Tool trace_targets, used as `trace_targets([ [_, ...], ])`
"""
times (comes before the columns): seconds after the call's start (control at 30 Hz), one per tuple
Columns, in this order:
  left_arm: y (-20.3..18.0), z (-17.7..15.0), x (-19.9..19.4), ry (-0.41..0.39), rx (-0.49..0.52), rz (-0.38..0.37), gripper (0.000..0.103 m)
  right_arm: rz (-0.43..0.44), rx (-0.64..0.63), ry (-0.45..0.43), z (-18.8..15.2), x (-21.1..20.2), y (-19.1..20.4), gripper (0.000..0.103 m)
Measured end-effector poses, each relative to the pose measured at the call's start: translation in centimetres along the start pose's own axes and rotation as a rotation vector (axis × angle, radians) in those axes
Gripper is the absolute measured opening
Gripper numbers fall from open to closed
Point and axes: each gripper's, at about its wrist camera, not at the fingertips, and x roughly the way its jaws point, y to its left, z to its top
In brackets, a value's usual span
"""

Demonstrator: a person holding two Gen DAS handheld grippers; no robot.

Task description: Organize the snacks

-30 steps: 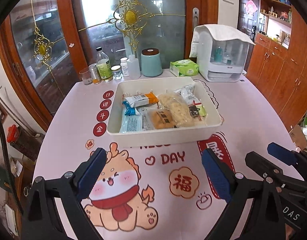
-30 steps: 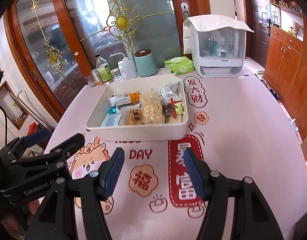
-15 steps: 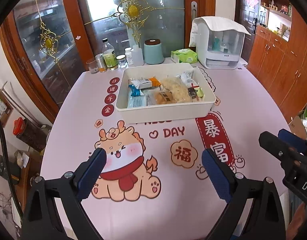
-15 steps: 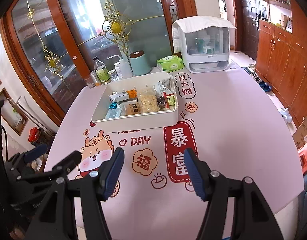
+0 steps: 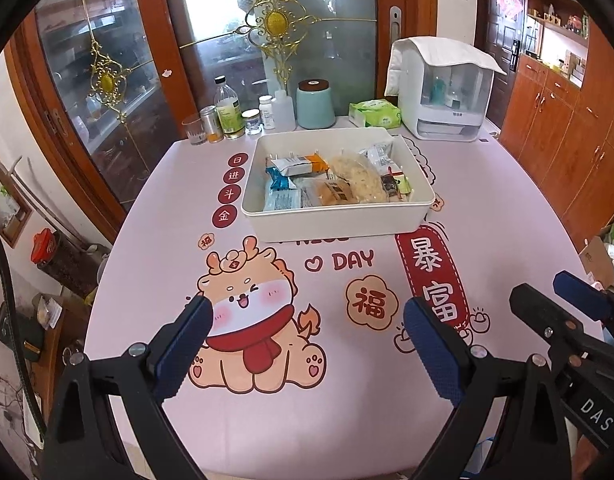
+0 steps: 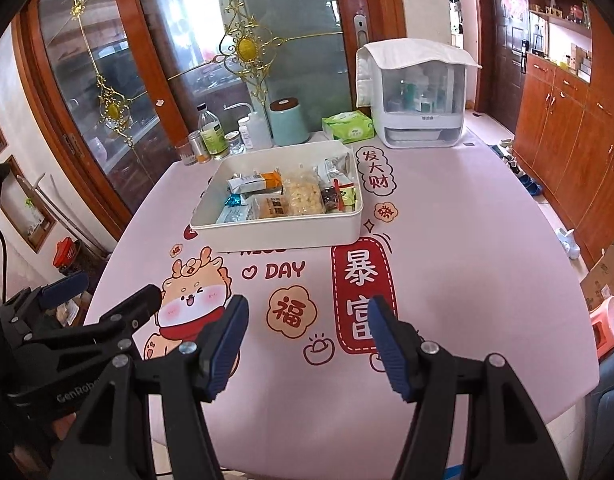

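Both grippers empty over near table edge, snacks in tray further back.

Left gripper (image 5: 305, 346) and right gripper (image 6: 307, 344) both gape wide, nothing between the pads, side by side above the near part of the pink tablecloth (image 6: 467, 264). Bare cloth runs from there to the white tray (image 5: 339, 222), wide free strip on its right. Snack packets (image 5: 335, 182) lie packed inside the tray. Behind it, at the far edge, bottles and jars (image 5: 235, 118), a teal canister (image 5: 315, 104), a tissue pack (image 5: 375, 114), a white storage box (image 5: 443, 92).
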Motion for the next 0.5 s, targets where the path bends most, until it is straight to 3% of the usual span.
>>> trace_targets([
  [0.5, -0.31, -0.08, 0.39, 0.015, -0.015, -0.012, 0.096, -0.001, -0.006, 0.009, -0.17, 0.08, 0.30, 0.063],
])
